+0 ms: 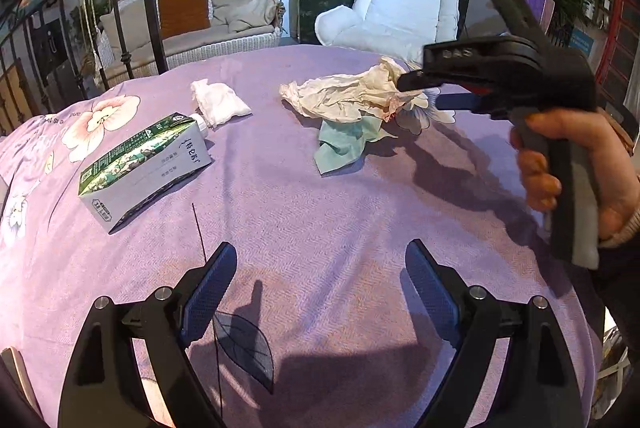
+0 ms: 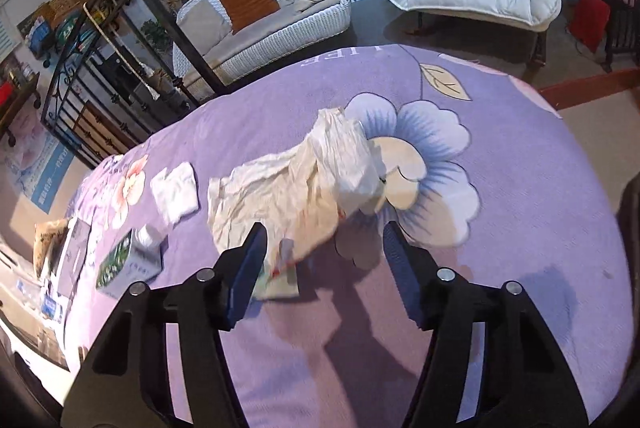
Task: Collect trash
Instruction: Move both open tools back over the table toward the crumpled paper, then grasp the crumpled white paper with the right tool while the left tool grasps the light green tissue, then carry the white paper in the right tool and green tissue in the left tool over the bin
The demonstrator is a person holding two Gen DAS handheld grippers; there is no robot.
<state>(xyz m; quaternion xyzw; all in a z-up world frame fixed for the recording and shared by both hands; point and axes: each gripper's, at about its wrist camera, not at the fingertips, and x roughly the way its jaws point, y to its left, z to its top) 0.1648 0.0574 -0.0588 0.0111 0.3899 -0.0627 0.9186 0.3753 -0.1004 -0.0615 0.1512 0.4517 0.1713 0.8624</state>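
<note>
A crumpled cream paper (image 1: 348, 95) lies on the purple flowered tablecloth (image 1: 320, 195), with a pale green sheet (image 1: 344, 143) under its near edge. To the left lie a folded white tissue (image 1: 218, 101) and a green-and-white carton (image 1: 148, 163) on its side. My left gripper (image 1: 320, 260) is open over bare cloth, well short of all of them. My right gripper (image 1: 420, 92), held by a hand, reaches the paper's right end. In the right wrist view the right gripper (image 2: 324, 232) stands open, the cream paper (image 2: 296, 187) just ahead, its near edge and the green sheet (image 2: 280, 284) between the fingers.
The tissue (image 2: 176, 191) and carton (image 2: 128, 264) sit left of the paper. A box and packets (image 2: 60, 260) crowd the table's left edge. Beyond the table stand a white wicker sofa (image 1: 200, 23), a white cushioned chair (image 1: 400, 15) and a black metal railing (image 2: 100, 67).
</note>
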